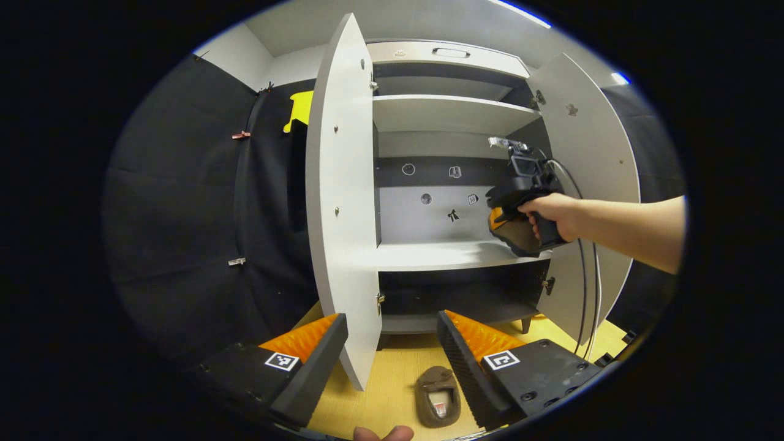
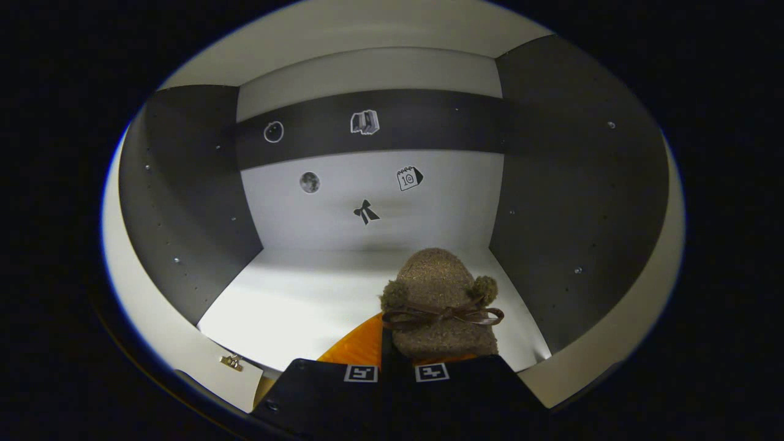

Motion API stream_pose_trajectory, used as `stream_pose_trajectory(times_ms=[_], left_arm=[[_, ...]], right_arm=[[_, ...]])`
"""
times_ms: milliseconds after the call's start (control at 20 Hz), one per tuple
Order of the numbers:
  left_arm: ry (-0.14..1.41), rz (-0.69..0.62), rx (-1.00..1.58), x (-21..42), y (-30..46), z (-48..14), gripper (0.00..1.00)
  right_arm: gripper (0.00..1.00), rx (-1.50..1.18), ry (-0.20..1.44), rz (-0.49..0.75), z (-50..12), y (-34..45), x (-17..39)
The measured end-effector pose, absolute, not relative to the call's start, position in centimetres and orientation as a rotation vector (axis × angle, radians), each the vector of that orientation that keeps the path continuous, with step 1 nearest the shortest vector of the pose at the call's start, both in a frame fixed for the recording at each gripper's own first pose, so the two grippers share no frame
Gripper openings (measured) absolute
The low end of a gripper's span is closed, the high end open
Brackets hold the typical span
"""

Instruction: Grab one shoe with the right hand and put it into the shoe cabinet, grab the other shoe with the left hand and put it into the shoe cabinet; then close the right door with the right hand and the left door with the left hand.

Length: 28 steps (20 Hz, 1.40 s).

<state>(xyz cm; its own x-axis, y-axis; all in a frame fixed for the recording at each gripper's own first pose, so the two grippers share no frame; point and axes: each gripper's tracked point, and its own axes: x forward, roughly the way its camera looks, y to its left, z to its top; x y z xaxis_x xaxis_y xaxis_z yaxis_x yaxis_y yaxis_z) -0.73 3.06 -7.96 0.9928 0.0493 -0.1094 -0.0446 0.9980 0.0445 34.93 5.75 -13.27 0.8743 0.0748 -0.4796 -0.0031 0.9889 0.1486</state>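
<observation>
Left gripper view: one cabinet (image 1: 447,116), two doors (image 1: 340,196) open; one shoe (image 1: 438,396) on the floor between your left gripper's (image 1: 392,349) wide-spread fingers. Right gripper view: your right gripper (image 2: 398,349) pinches one shoe (image 2: 438,303) between near-closed fingers, over the middle shelf (image 2: 306,306).

A: Where is the slipper (image 2: 440,303) relative to the shoe cabinet (image 1: 450,114)?

B: It is inside the cabinet, over the middle shelf (image 2: 294,300), toward the right wall, between the fingers of the right gripper (image 2: 395,361).

A: And the second slipper (image 1: 438,395)?

B: On the floor (image 1: 392,380) before the cabinet, below the bottom shelf. The left door (image 1: 340,202) stands open at its left, the right door (image 1: 591,159) at its right.
</observation>
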Motion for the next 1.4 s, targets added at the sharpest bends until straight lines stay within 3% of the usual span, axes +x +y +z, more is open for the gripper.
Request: stream_pose_trajectory(times_ms=[500, 550, 800, 950, 1100, 1150, 1200, 1400], left_arm=[[0.151, 0.104, 0.057, -0.3, 4.6, -8.8, 0.94], [0.153, 0.105, 0.053, -0.3, 4.6, -8.9, 0.94], [0.146, 0.095, 0.055, -0.1, 4.2, -8.6, 0.94], [0.146, 0.086, 0.044, -0.3, 3.8, -8.6, 0.94], [0.147, 0.081, 0.030, -0.6, 3.7, -8.5, 0.94], [0.147, 0.079, 0.024, -0.7, 3.6, -8.5, 0.94], [0.147, 0.077, 0.018, -0.8, 3.5, -8.4, 0.94], [0.145, 0.072, -0.008, -1.2, 3.5, -8.3, 0.94]], right_arm=[[0.08, 0.183, 0.556, 0.002, -17.1, 5.9, 41.0], [0.05, 0.190, 0.565, 0.006, -17.4, 6.1, 41.1], [0.21, 0.183, 0.582, 0.055, -17.3, 7.1, 40.1], [0.68, 0.203, 0.581, 0.093, -16.1, 8.1, 38.7], [0.81, 0.181, 0.570, 0.113, -15.3, 8.4, 37.2], [0.96, 0.189, 0.571, 0.118, -14.9, 8.5, 36.4], [1.00, 0.203, 0.565, 0.121, -14.4, 8.4, 35.8], [0.99, 0.222, 0.515, 0.118, -12.2, 7.5, 33.1]])
